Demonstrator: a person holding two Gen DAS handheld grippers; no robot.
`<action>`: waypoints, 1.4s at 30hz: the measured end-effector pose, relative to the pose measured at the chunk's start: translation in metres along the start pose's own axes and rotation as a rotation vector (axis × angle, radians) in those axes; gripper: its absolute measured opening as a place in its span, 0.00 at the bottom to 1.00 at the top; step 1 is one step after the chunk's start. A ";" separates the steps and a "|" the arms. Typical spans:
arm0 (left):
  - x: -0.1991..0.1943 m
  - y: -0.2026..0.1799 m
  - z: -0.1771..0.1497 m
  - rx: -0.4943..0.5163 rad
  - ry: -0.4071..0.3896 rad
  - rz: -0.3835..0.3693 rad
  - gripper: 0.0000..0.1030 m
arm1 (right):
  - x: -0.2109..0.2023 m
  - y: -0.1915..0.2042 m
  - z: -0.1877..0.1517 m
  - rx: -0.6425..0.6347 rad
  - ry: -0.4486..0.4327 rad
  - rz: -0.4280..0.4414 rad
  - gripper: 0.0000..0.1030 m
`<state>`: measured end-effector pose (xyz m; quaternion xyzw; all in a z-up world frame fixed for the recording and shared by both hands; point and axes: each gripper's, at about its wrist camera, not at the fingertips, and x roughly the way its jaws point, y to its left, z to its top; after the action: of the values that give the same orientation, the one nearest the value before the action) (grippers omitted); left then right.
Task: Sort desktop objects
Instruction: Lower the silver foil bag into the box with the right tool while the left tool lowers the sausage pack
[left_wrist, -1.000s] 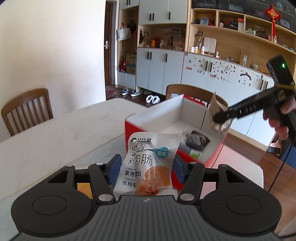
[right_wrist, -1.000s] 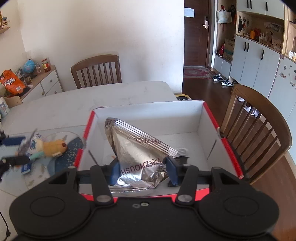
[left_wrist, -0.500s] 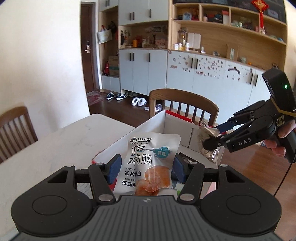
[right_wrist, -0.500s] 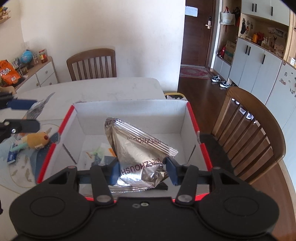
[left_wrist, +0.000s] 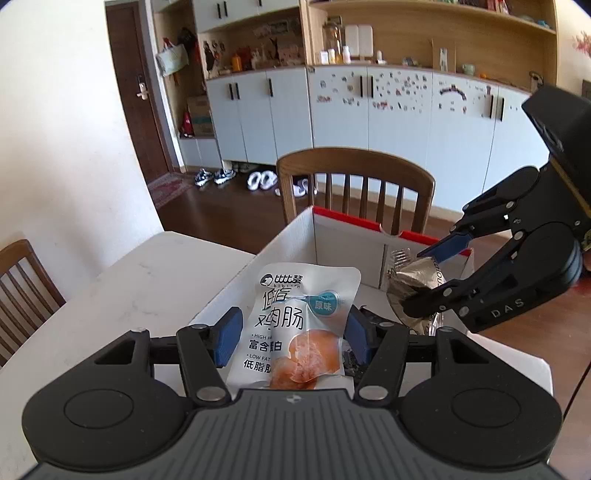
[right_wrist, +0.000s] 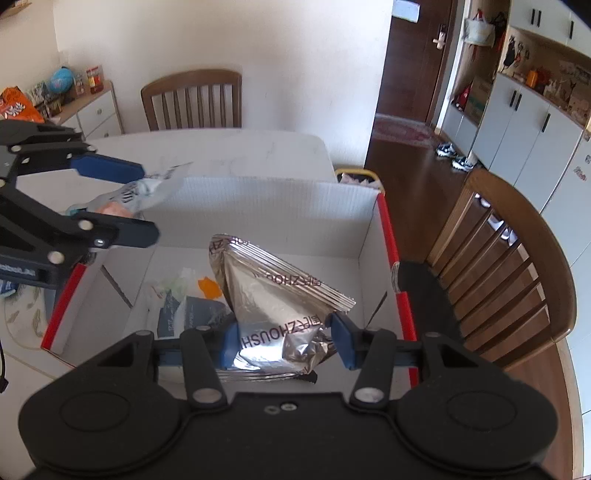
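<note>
Both claws hang over the open red-edged white cardboard box (right_wrist: 369, 229), so each release drops straight down. The right gripper (right_wrist: 282, 345) pinches a crumpled silver foil snack bag (right_wrist: 273, 295), its sealed edge slanting away from the claw, directly above the box floor. The left gripper (left_wrist: 293, 334) pinches a white plastic chicken-sausage pouch (left_wrist: 295, 317), long axis pointing ahead over the near wall, close to that rim. Beneath the claws, small packets and wrappers (right_wrist: 184, 302) already lie inside.
</note>
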<state>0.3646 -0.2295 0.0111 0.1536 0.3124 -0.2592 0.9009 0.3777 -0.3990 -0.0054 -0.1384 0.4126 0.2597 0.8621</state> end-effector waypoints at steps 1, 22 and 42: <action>0.004 0.000 0.001 0.007 0.008 0.001 0.57 | 0.003 0.000 0.001 -0.010 0.016 0.006 0.49; 0.089 0.005 0.009 0.106 0.208 -0.027 0.57 | 0.053 0.008 0.008 -0.158 0.219 0.053 0.49; 0.125 0.013 -0.006 0.053 0.377 -0.034 0.58 | 0.070 0.014 0.004 -0.166 0.286 0.066 0.51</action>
<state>0.4526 -0.2628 -0.0718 0.2177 0.4714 -0.2492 0.8175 0.4096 -0.3618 -0.0581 -0.2310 0.5124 0.2990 0.7712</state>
